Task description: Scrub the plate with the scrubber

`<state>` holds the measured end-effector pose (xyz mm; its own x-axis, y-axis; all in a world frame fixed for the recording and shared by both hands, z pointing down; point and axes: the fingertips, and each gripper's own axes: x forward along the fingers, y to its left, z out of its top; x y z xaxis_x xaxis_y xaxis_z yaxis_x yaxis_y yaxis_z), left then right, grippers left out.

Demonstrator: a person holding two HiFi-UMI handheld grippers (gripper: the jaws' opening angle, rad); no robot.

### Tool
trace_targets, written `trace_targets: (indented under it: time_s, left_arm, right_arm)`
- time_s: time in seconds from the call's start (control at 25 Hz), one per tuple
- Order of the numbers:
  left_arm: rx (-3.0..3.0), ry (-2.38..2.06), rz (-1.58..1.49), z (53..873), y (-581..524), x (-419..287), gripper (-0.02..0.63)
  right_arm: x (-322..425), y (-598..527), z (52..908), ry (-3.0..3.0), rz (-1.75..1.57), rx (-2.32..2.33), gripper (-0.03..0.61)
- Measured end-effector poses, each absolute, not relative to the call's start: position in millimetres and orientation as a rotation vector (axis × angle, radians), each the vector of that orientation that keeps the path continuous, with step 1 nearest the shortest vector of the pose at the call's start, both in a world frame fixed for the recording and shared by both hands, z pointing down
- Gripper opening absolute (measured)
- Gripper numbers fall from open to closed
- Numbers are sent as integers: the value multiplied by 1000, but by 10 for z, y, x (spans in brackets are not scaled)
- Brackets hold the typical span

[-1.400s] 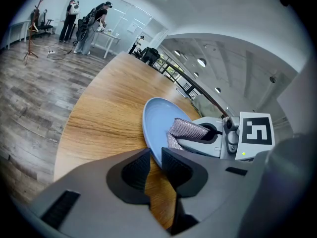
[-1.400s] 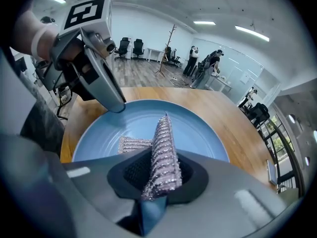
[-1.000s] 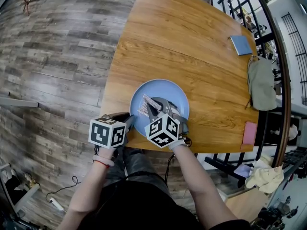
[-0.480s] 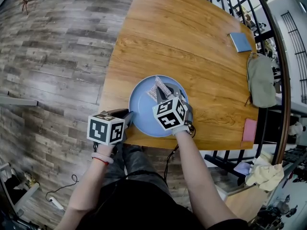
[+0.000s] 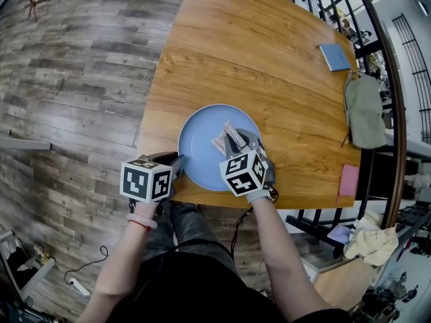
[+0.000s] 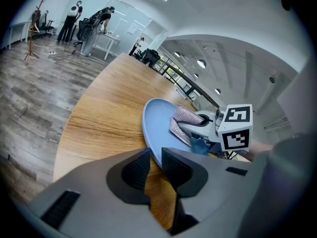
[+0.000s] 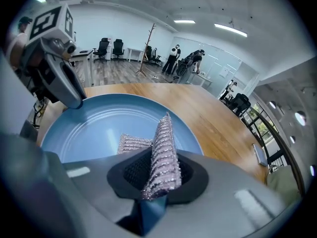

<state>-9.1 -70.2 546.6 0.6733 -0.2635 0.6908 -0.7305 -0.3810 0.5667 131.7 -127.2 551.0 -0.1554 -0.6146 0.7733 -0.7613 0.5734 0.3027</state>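
At table (image 5: pixel 269 79) edge: left gripper (image 6: pixel 155 165) tight on plate (image 6: pixel 158 125), right gripper (image 7: pixel 156 175) tight on scrubber (image 7: pixel 164 145)

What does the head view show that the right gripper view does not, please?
Only the head view shows the person's arms, the marker cube on the right tool and the pink card at the edge of the table. Only the right gripper view shows the jaws shut on the scrubber close up, plus the coat stand and office chairs behind. Both show the blue plate, the scrubber on it, the left tool at its rim and the table.
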Motion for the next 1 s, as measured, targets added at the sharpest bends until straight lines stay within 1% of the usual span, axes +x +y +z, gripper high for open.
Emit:
trace_targets:
  time_s: [0.6, 1.0]
  left_arm:
    - [1955, -790, 630, 5462, -712, -90, 69]
    - [1955, -806, 626, 5456, -730, -105, 69]
  right_arm:
    - [1242, -715, 5519, -1886, 212, 1032, 61]
    - [979, -552, 5516, -1963, 168, 908, 60]
